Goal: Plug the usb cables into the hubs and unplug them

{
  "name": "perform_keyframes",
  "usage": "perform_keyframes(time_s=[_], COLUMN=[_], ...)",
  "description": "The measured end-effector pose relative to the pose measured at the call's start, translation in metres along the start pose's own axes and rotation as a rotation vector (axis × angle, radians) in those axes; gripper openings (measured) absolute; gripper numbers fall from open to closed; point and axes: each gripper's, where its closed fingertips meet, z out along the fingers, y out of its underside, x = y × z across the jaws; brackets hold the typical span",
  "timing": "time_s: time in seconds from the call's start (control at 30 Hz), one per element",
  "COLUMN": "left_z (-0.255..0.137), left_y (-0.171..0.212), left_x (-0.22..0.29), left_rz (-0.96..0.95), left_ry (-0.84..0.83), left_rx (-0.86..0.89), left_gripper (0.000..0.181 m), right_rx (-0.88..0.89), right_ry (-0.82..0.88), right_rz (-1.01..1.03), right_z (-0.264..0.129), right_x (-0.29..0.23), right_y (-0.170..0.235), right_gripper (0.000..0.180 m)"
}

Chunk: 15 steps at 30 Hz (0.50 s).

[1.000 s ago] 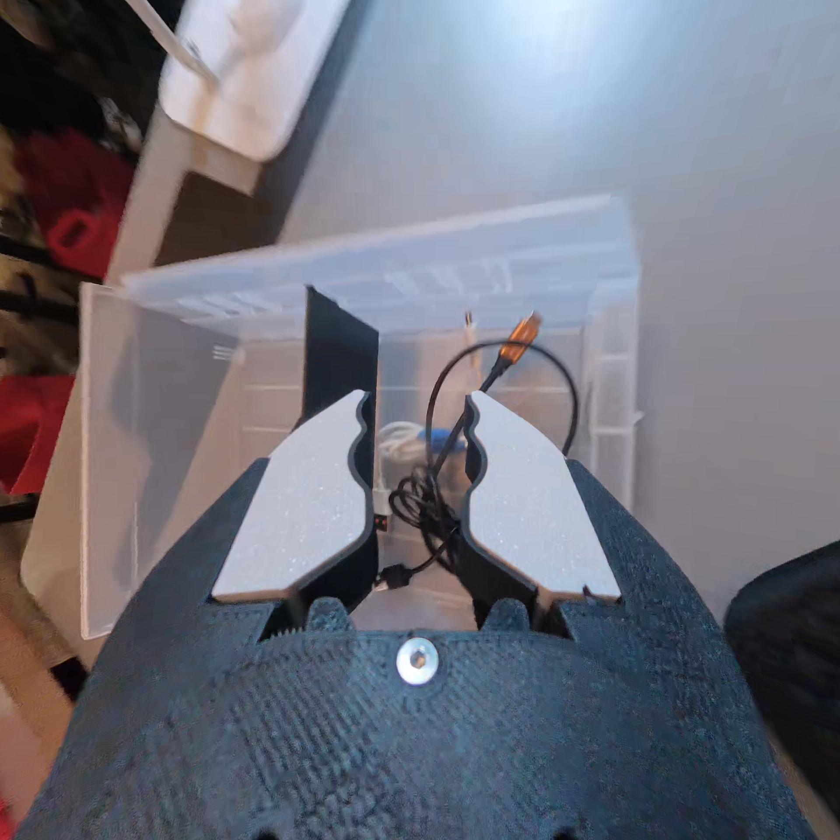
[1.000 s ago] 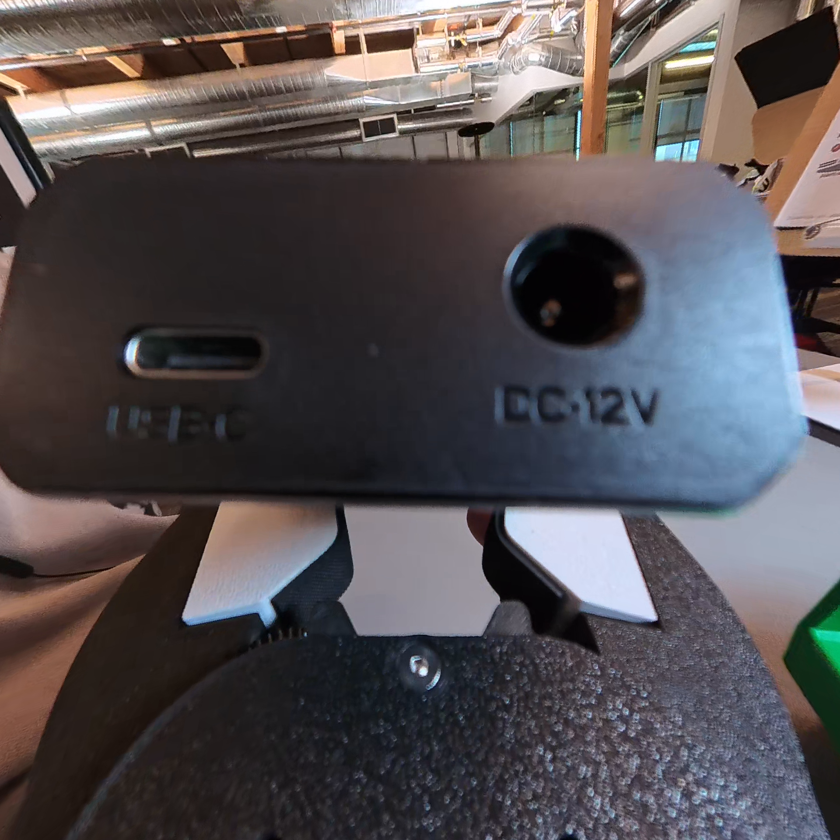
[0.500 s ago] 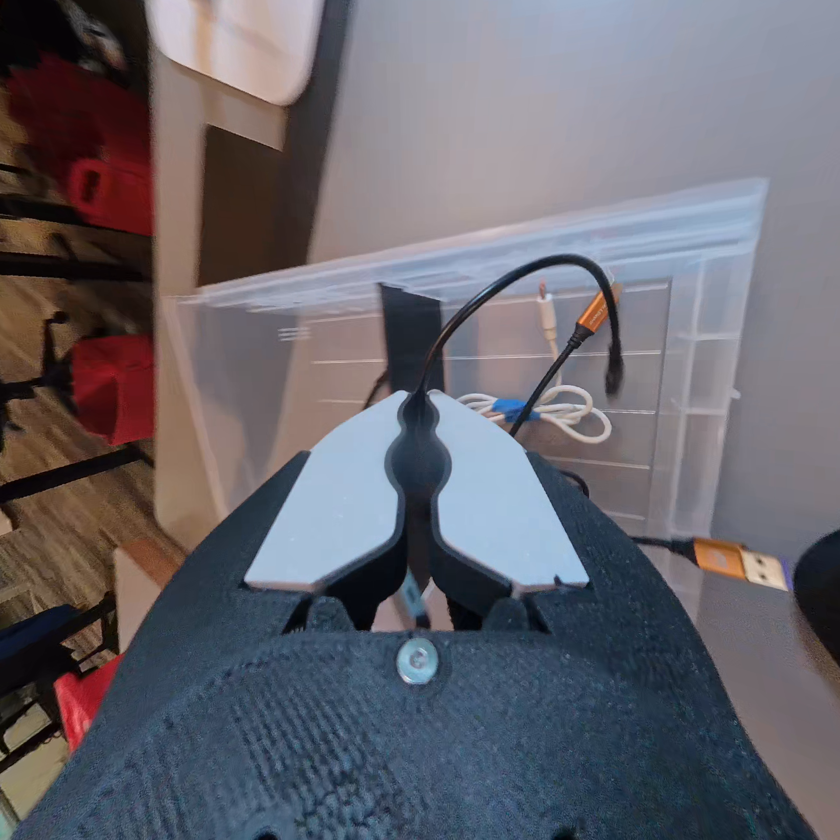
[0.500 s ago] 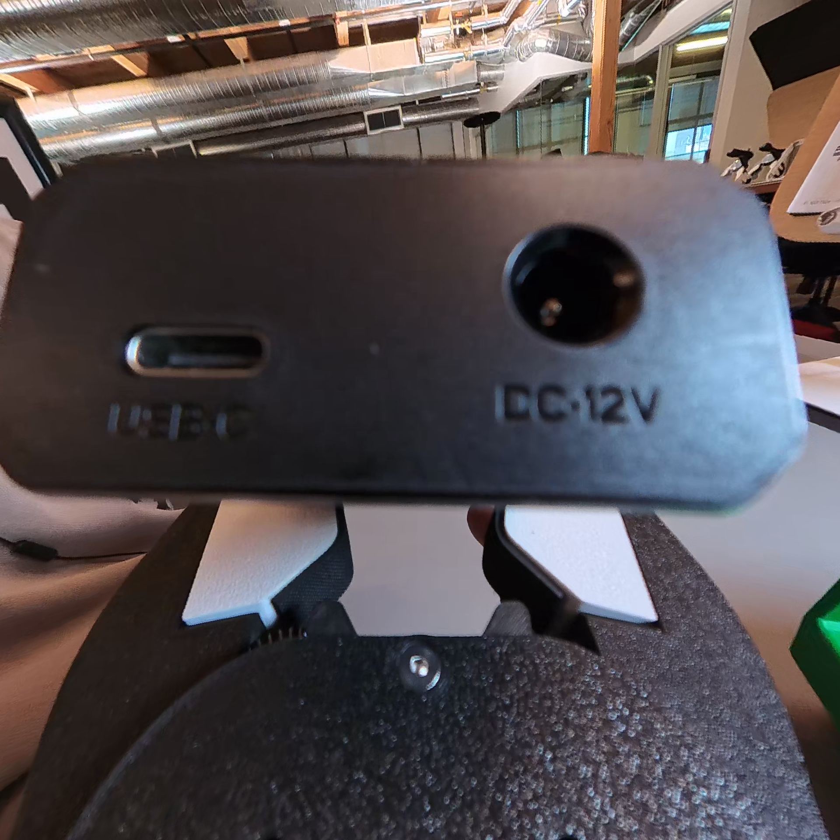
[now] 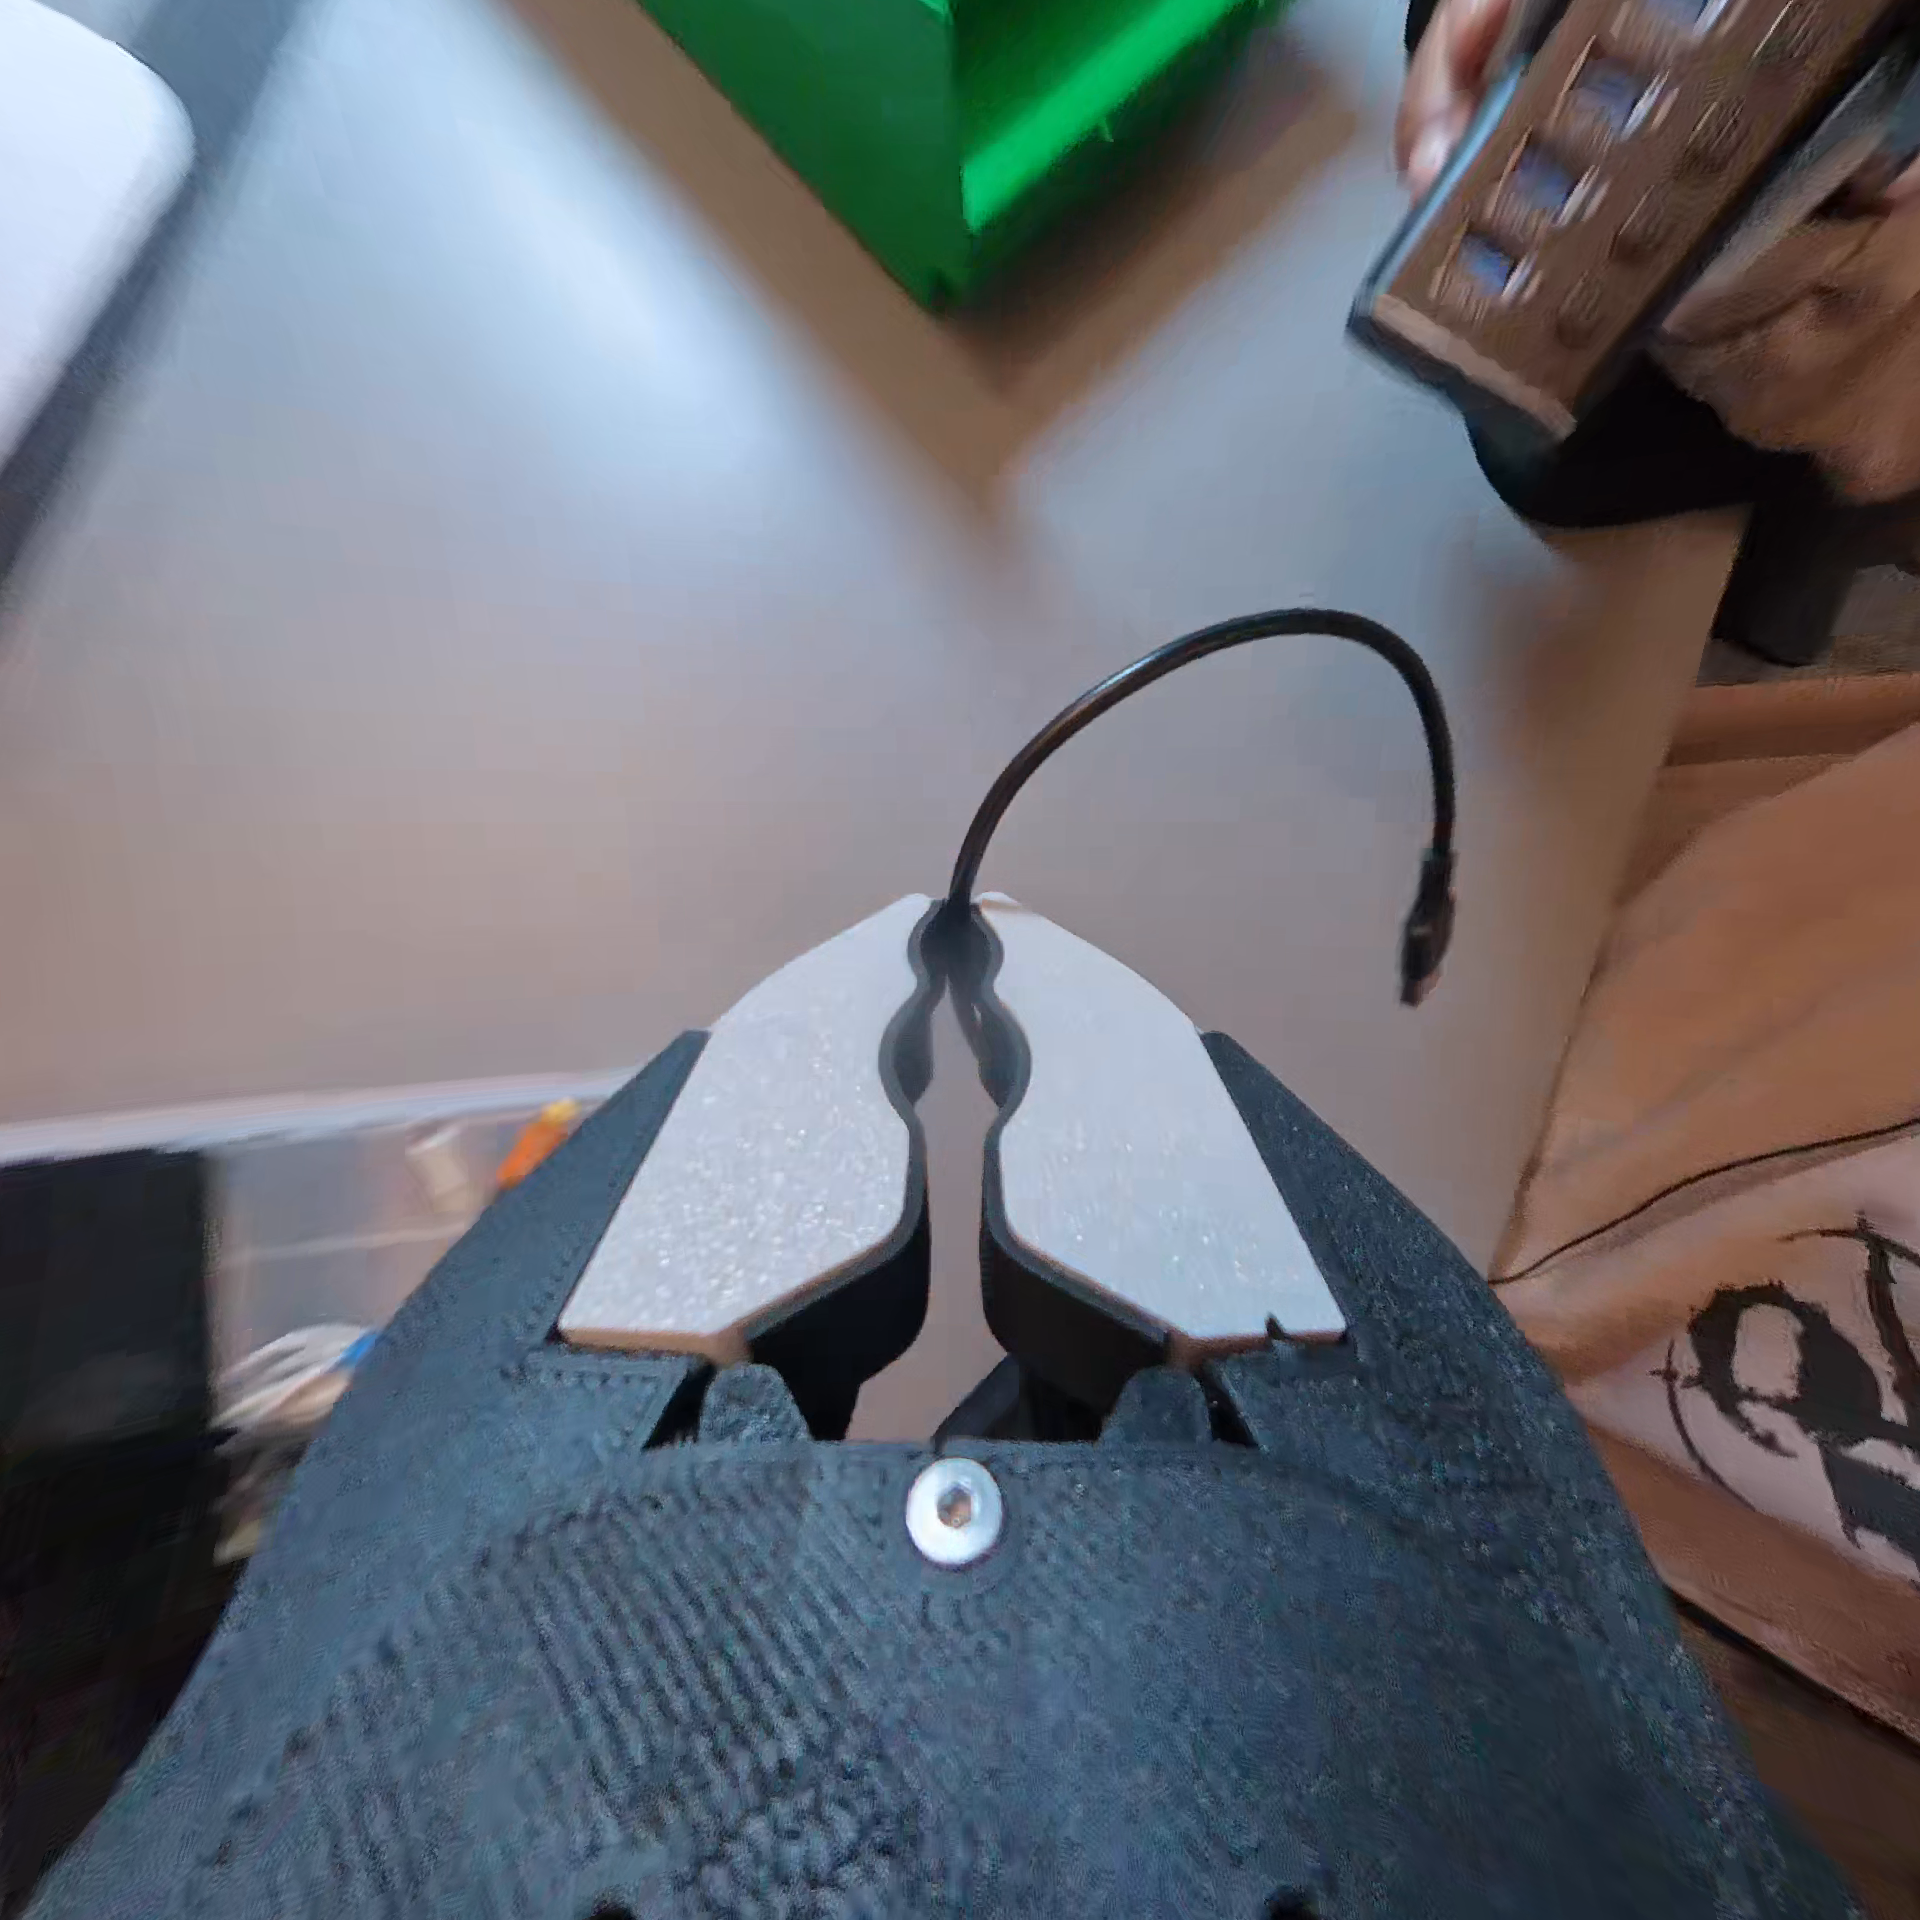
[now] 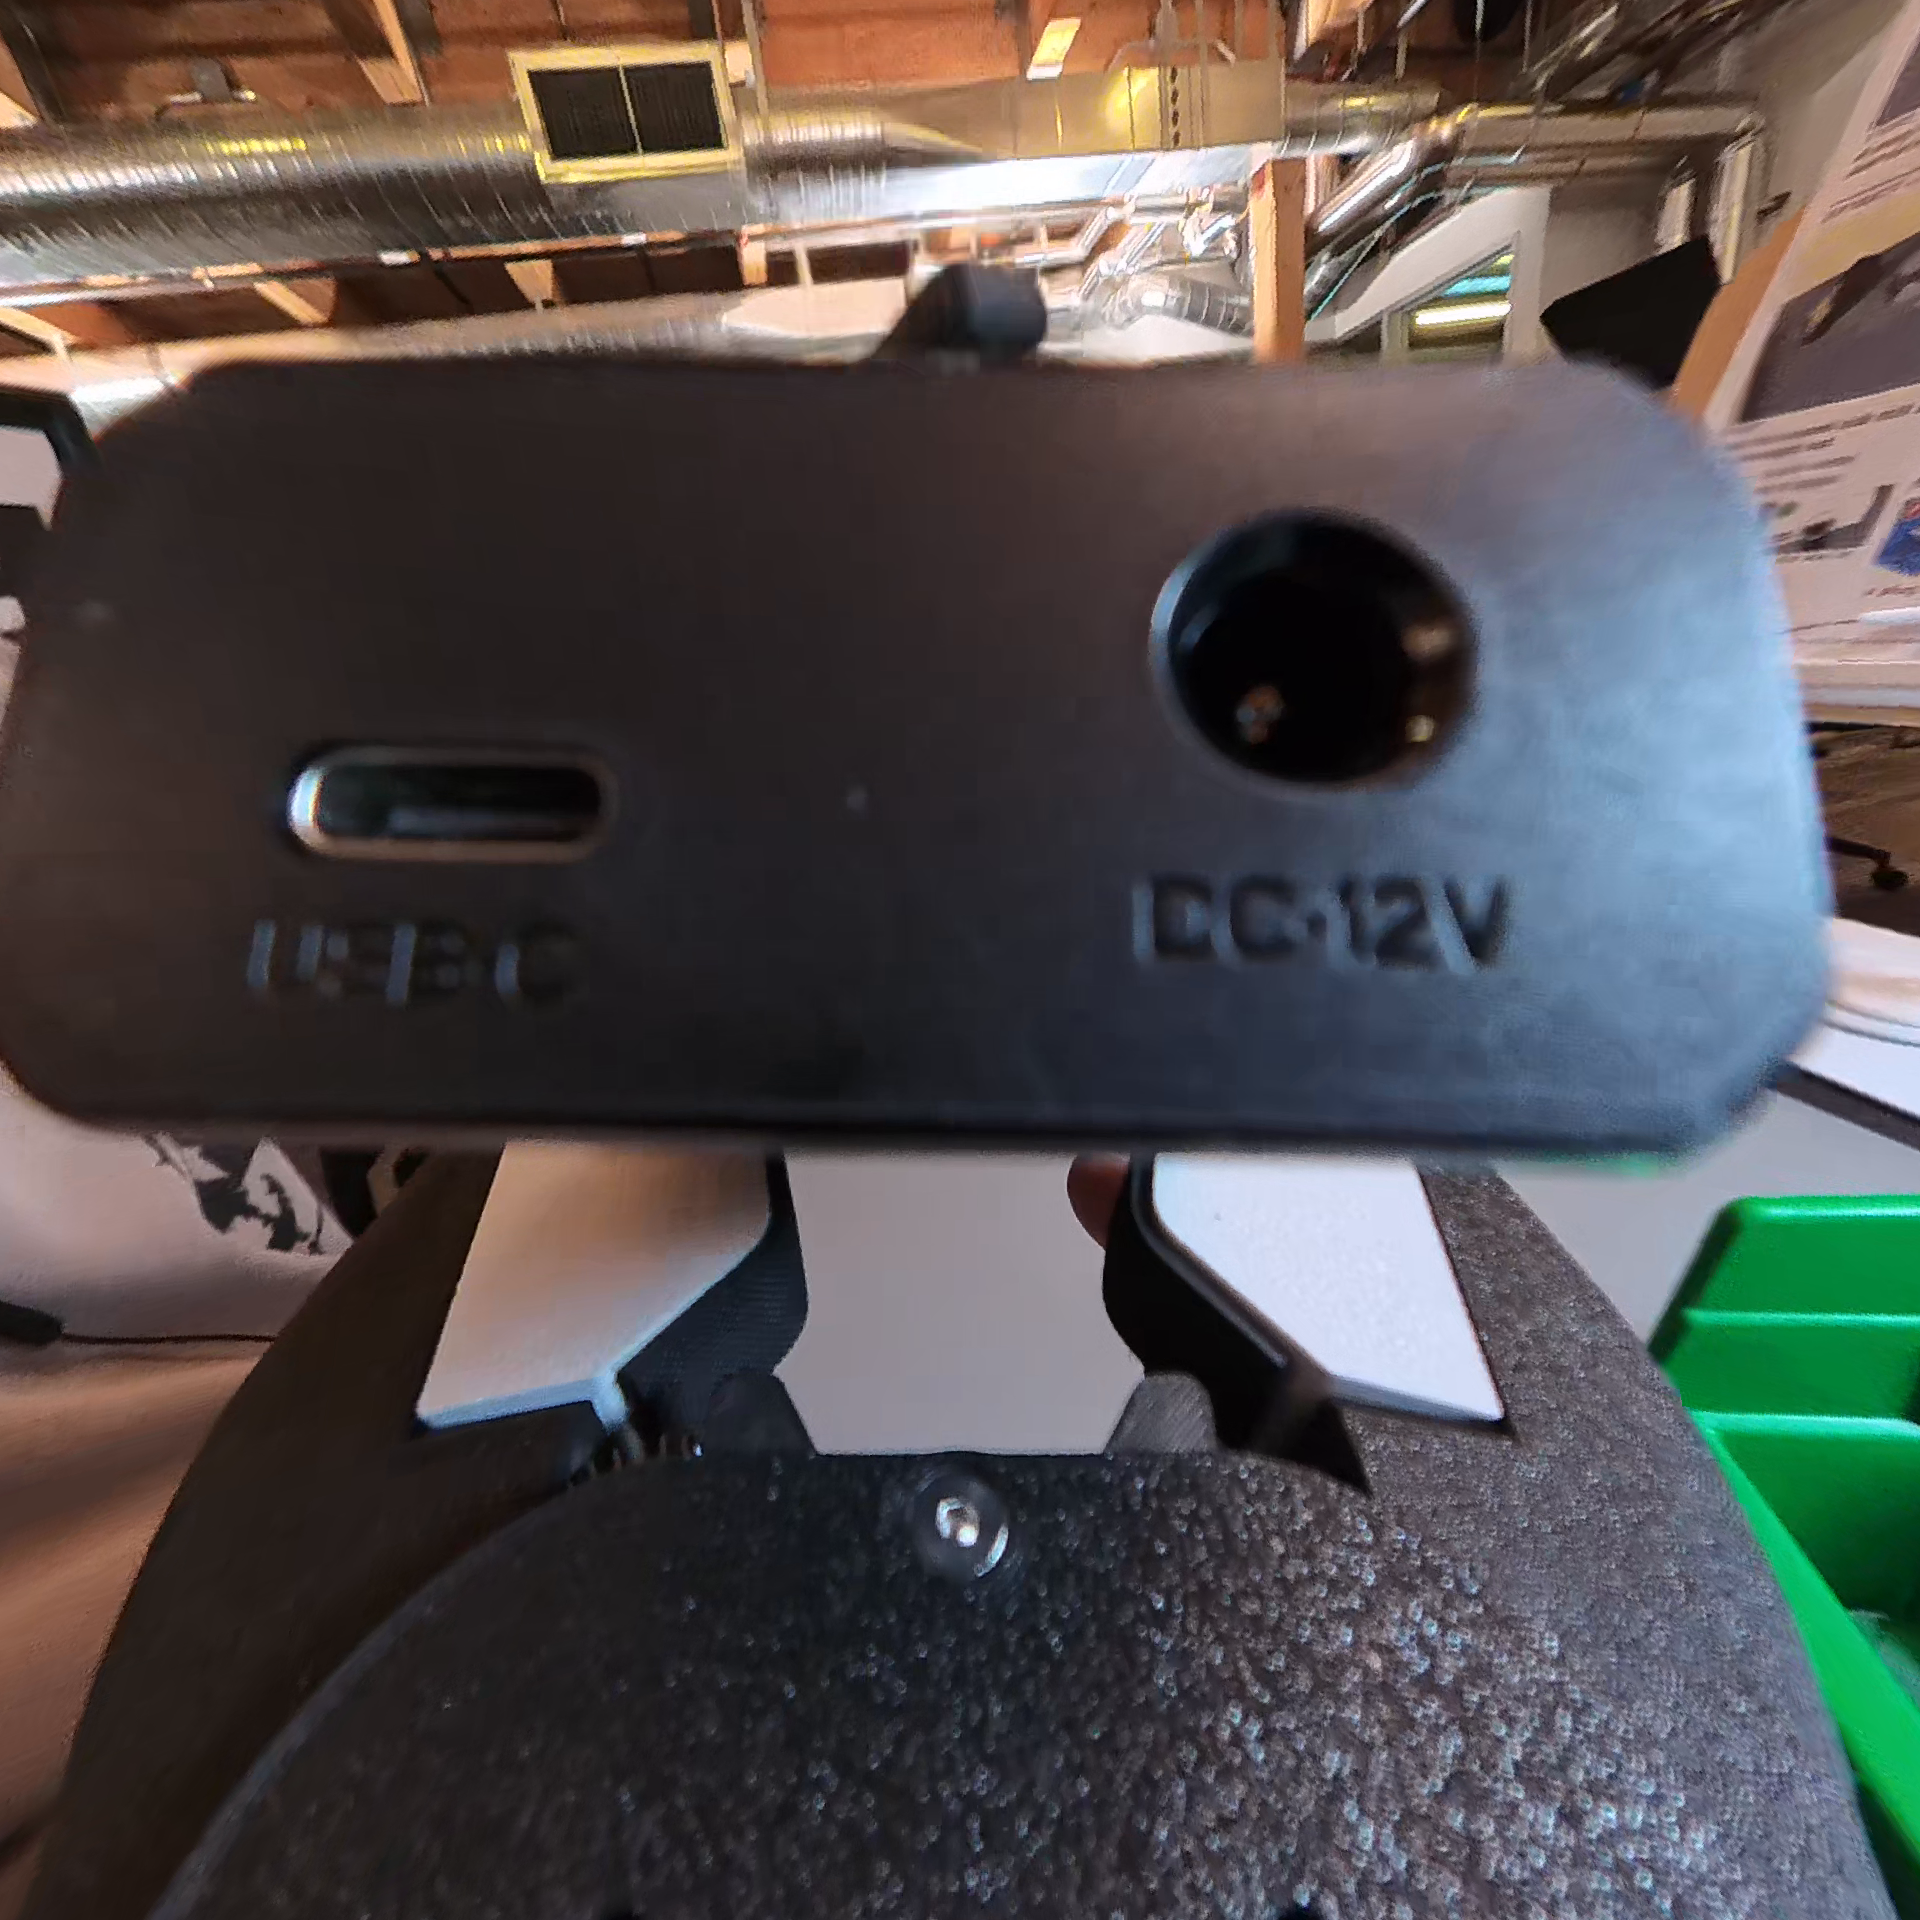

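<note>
Cable, thin black with small dark plug (image 5: 1195,727), pinched at tips of your left gripper (image 5: 961,914), arcing up and right, plug hanging free above grey table (image 5: 520,675). Black rectangular hub (image 6: 904,748) clamped in your right gripper (image 6: 956,1195), end ports facing camera. Green plastic bin (image 5: 987,135) beyond; clear plastic box (image 5: 312,1174) lower left.

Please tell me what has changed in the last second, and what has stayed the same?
The left hand-held gripper, open over the clear box a second ago, shut on the black cable, lifted it out and swung toward the hub; the box now lies behind. The cable's plug hangs free. The right hand-held gripper still holds the hub.
</note>
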Motion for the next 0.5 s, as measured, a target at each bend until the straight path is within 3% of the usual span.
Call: perform_keyframes(time_s=[0.13, 0.2, 0.27, 0.4, 0.5], left_z=[0.099, 0.126, 0.133, 0.118, 0.111], left_y=[0.041, 0.049, 0.051, 0.036, 0.022], left_x=[0.014, 0.017, 0.011, 0.009, 0.043], left_rz=[-0.071, -0.093, -0.042, 0.243, 0.535], left_ry=[0.116, 0.138, 0.093, -0.010, 0.057], left_rx=[-0.064, -0.061, -0.061, -0.037, 0.016], left_gripper=[0.005, 0.008, 0.013, 0.032, 0.031], right_rx=[0.004, -0.003, -0.006, -0.026, -0.039], right_ry=[0.055, 0.076, 0.083, 0.084, 0.083], right_rz=[0.007, 0.014, 0.028, 0.032, 0.032], right_z=[-0.012, -0.015, -0.016, -0.014, -0.013], right_x=[0.017, 0.025, 0.029, 0.031, 0.031], right_y=[-0.002, 0.000, 0.002, 0.008, 0.011], right_gripper=[0.071, 0.071, 0.071, 0.072, 0.072])
